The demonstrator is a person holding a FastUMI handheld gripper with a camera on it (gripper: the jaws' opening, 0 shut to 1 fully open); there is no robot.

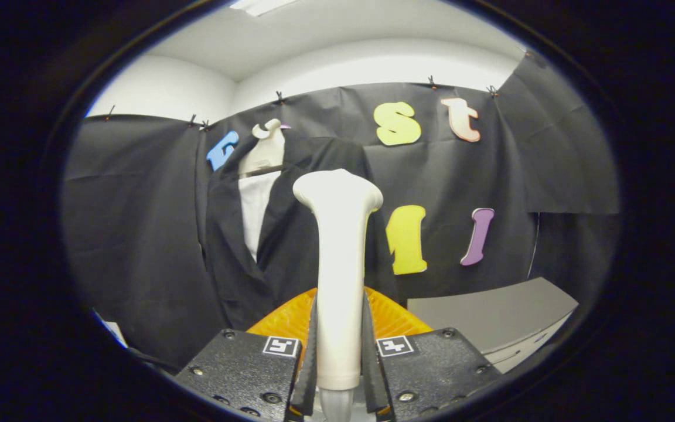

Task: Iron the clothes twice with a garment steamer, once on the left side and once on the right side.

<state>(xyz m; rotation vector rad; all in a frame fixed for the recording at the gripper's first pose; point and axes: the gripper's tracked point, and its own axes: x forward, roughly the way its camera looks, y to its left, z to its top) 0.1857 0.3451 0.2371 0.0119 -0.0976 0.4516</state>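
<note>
Holding the garment steamer (337, 264) upright by its white handle, the gripper (339, 351) has both fingers (309, 351) pressed against the handle's sides, so it is clamped on the tool and the pick-up looks done; the steamer's broad head rises well above the fingers, and which way its face points cannot be told from here; the clothes, a dark jacket (290, 234) over a white shirt (254, 211) on a pale hanger form (264, 149), hang beyond the steamer head and a little to its left, apart from it; an orange ribbed thing (282, 319) lies just behind the fingers, and a grey board (490, 319) sits beyond them to the right; the step in hand seems to be the carry toward the garment, with neither pass yet begun; the next move likely calls for bringing the head forward to one side of the jacket and drawing it along the cloth while keeping the grip firm; the gripper is level and points straight ahead at the booth wall.
</note>
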